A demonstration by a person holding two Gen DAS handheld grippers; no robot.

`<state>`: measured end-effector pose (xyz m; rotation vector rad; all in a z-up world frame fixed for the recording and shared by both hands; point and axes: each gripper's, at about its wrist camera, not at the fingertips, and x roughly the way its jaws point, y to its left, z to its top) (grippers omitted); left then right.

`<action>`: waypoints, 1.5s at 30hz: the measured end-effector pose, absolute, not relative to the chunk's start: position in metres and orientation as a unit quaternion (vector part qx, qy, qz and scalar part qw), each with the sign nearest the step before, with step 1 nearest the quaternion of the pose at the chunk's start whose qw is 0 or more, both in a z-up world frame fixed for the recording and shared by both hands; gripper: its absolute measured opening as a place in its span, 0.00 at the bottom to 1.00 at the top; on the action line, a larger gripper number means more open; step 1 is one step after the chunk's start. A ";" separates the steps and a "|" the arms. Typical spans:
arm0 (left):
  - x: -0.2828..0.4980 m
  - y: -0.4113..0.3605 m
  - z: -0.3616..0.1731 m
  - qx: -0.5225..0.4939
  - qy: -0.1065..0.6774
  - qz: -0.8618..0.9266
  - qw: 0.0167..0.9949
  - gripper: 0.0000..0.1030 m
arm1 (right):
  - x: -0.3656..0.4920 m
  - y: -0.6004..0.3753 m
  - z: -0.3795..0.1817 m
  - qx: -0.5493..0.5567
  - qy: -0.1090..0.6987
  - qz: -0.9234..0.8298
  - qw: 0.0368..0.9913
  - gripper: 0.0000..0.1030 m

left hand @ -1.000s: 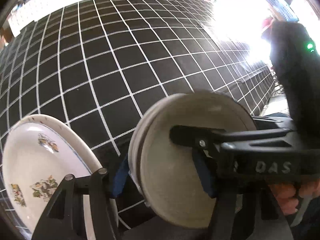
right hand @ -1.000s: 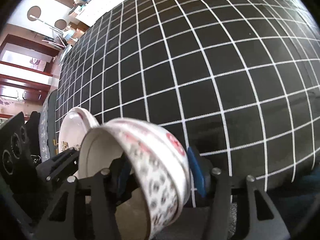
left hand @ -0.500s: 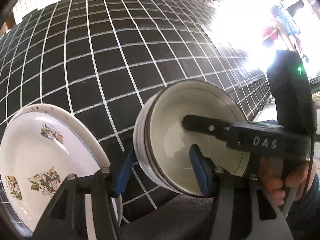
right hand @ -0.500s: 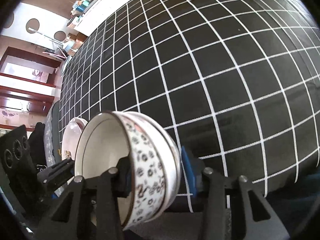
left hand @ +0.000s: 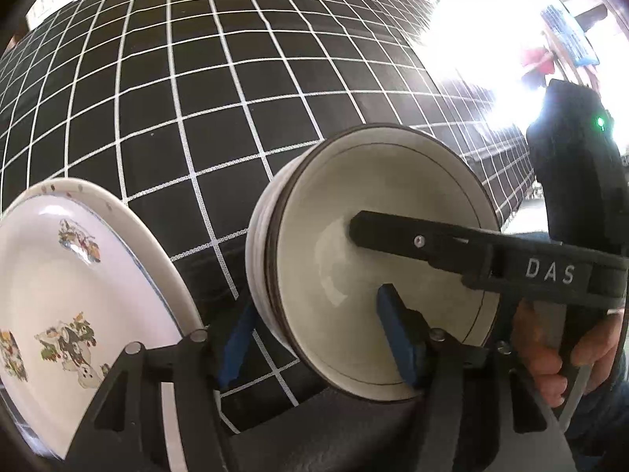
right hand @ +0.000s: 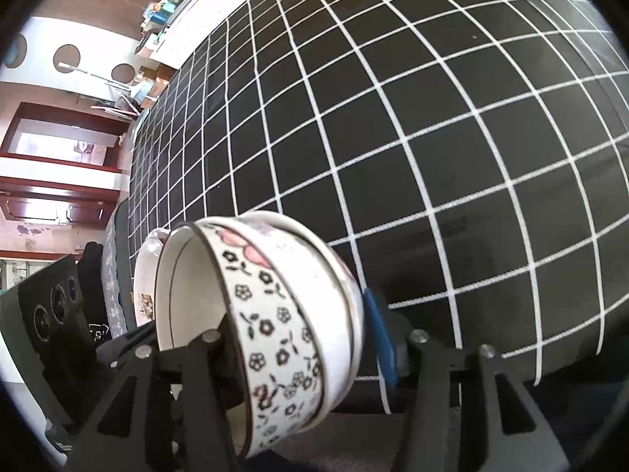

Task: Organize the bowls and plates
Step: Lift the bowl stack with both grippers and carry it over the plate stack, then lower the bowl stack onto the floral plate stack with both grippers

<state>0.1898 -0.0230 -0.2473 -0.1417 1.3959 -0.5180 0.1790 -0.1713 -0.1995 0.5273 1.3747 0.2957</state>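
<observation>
The checked table point(left hand: 196, 118) fills both views, bare across most of its cloth. A white plate point(left hand: 78, 295) with small printed figures lies near its front edge. Just right of the plate are the bowls point(left hand: 334, 216), two nested together and tipped well over, mouth towards the right-hand tool. Whether their lower edge touches the cloth cannot be told.

The left gripper point(left hand: 314, 334) straddles the near wall of the bowls, one blue pad point(left hand: 397, 334) inside and the other outside. Its jaws are opening, though the pads look to be against the wall. The right gripper point(right hand: 298, 338) takes the bowls from the other side, with one finger inside the mouth and its blue pad point(right hand: 379, 338) at the outer wall near the base. Its jaws are opening too, with the wall between them and the pad seemingly in contact. A hand point(left hand: 562, 354) works the right trigger.

The bowls look like glazed ceramic, so I judge them stiff, fairly heavy as a pair, slick and easy to chip. The inner one could slide out while tipped. The best hold is across both walls together just below the rim, levelled before letting go.
</observation>
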 end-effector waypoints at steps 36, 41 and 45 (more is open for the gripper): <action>0.152 0.059 -0.127 -0.154 0.593 -0.107 0.783 0.57 | 0.207 -0.054 -0.121 0.169 0.621 0.157 0.750 0.52; 0.150 0.093 -0.130 -0.179 0.591 -0.073 0.783 0.57 | 0.219 -0.013 -0.130 0.139 0.633 0.179 0.740 0.52; 0.150 0.117 -0.143 -0.193 0.596 -0.056 0.777 0.57 | 0.225 0.009 -0.143 0.124 0.644 0.187 0.731 0.52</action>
